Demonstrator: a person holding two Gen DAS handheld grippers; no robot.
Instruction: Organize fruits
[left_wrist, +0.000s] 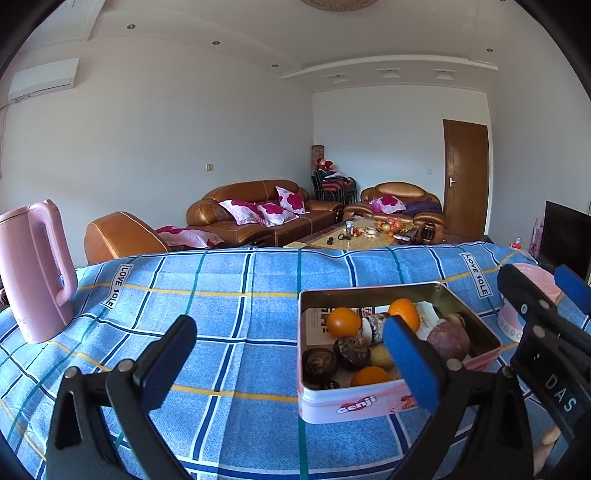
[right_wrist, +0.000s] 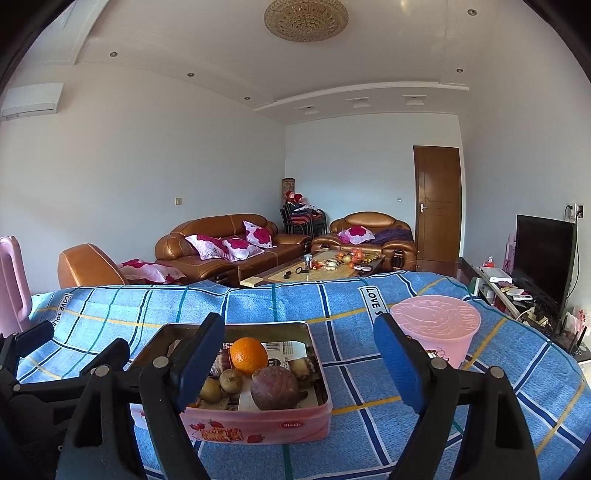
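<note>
The left tool (left_wrist: 291, 354), black-armed with blue pads, stands wide with nothing between its fingers, hovering over the counter's blue checked cloth (left_wrist: 221, 295); its right-hand pad overlaps the near side of the pink rectangular tin (left_wrist: 343, 404) in the left wrist view, though whether it touches I cannot tell. The right tool (right_wrist: 299, 363) also stands wide and empty, its left-hand finger in front of the tin's near left corner and its other finger just before the round pink plastic tub (right_wrist: 436, 325), which sits to the right of the tin. The open tin holds the fruit: three oranges (left_wrist: 343, 322), a dull purple round fruit (right_wrist: 275, 387), two dark wrinkled ones (left_wrist: 351, 352) and small yellow-brown ones (right_wrist: 231, 378), all lying on printed paper. A tall pink kettle (left_wrist: 33, 273) stands upright at the cloth's left edge, well apart from the tin. Beyond the counter are brown leather sofas (right_wrist: 221, 243) with pink flowered cushions and a brown wooden door (right_wrist: 437, 206).
</note>
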